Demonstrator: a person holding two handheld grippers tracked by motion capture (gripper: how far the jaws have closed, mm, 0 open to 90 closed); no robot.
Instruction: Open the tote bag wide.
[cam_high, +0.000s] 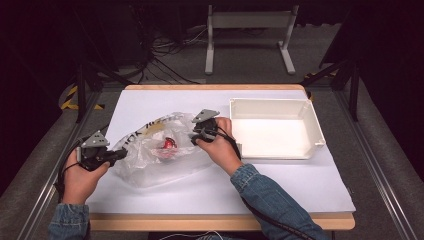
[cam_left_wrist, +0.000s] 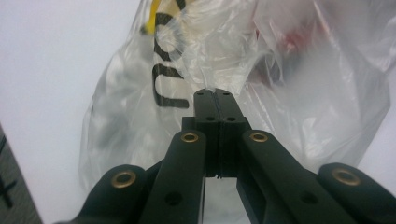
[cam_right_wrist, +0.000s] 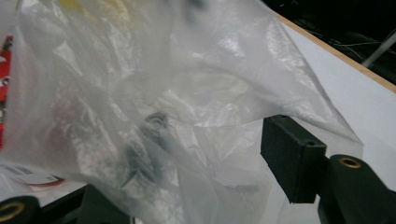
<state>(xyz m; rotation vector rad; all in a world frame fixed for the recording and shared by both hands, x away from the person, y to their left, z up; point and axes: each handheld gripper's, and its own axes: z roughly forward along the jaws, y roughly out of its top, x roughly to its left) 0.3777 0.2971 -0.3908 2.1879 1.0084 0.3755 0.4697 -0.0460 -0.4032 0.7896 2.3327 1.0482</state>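
White table (cam_high: 280, 185) bears plastic bag (cam_high: 150, 165), black lettering unreadable.

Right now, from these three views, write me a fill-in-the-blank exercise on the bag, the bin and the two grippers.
1. The left gripper is ____ on the clear plastic bag's edge.
2. The right gripper's jaws stand ____, with bag film draped between them.
3. The white plastic bin sits to the bag's ____ in the high view.
4. The item inside the bag is ____ in colour.

Missing words: shut; open; right; red
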